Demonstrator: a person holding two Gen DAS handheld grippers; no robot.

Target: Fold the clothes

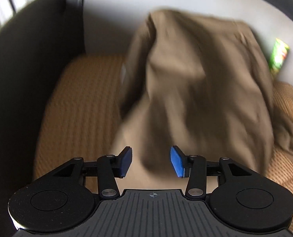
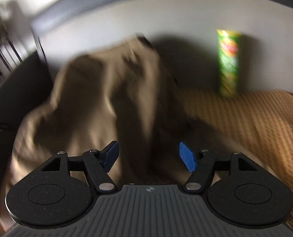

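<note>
On the orange cover [image 1: 77, 102], the tan garment [image 1: 195, 90] stretches away from both spread, empty hand-held grippers [image 1: 151, 163].

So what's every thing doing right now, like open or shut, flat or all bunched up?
Left gripper: open, holding nothing.
Right gripper: open, holding nothing.
Brown garment: bunched up in a heap, not folded, blurred.
Orange cover: spread out under the garment.
Green tube: standing upright by the wall, apart from the garment; too blurred to tell whether its lid is on.
</note>
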